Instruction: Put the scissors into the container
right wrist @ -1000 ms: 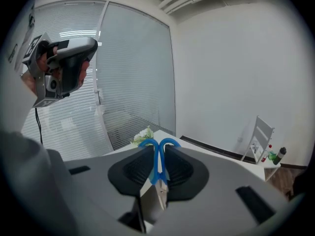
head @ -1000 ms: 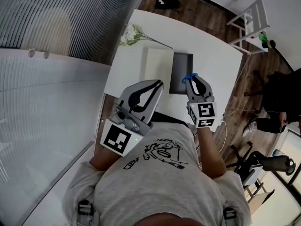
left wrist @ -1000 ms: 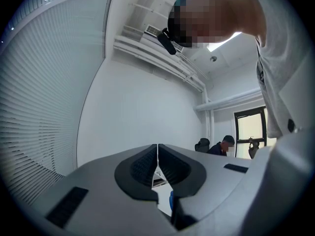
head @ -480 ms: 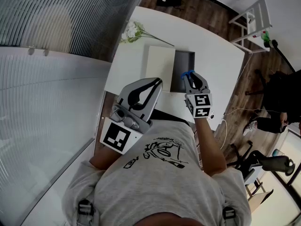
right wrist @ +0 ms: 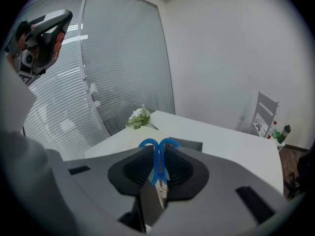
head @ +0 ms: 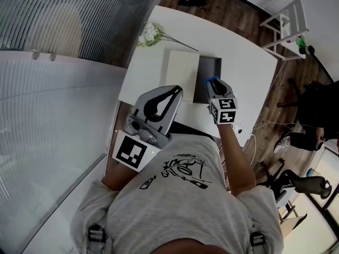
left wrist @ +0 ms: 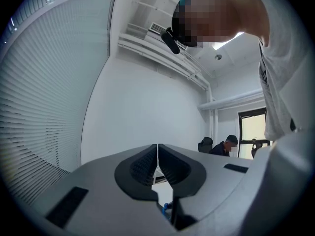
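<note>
Blue plastic handles of the scissors project forward from the right gripper, which is clamped on them. The steel blades point back toward the gripper body, so the long axis runs along the jaws. The dark grey container lies open on the white worktop, directly ahead of the handles, its near end beneath the gripper tips. The right gripper is nearer the container and appears placed for release. The left gripper is left of the container, jaws pressed together on nothing.
</note>
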Motion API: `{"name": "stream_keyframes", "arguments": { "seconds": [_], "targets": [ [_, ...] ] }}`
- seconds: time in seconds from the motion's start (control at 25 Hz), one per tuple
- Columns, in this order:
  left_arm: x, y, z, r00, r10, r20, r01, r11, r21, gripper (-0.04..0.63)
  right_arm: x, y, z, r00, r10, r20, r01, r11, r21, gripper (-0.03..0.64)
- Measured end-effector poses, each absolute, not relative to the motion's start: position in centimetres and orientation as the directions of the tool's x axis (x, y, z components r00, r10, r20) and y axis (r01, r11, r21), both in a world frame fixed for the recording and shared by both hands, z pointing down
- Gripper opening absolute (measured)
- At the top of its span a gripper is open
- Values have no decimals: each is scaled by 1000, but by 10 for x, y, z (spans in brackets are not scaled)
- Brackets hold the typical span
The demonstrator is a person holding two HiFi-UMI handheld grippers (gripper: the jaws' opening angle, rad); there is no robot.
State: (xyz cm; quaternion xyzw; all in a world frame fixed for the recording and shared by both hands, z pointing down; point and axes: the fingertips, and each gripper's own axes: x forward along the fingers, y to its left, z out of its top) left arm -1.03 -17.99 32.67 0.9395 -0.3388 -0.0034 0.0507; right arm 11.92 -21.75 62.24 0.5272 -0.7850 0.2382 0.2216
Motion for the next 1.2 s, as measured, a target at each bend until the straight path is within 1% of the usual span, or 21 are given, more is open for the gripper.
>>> {"name": "stream_keyframes", "arguments": {
  "seconds": [0.76, 1.0, 1.2],
  "targets": [
    [-23, -188, 330, 757, -652, 41, -653, -750, 104, 25, 116, -245, 677, -309, -662, 683, -947, 284, -154, 77],
    [-25, -193, 332, 757, -651, 48, -652, -750, 108, 25, 120, -249, 699, -286, -634, 719, -956, 234, -174, 78],
    [-26, -197, 332, 755, -654, 57, -655, -748, 106, 25, 121, -256, 710, -269, -611, 744, -961, 223, -164, 78]
  ]
}}
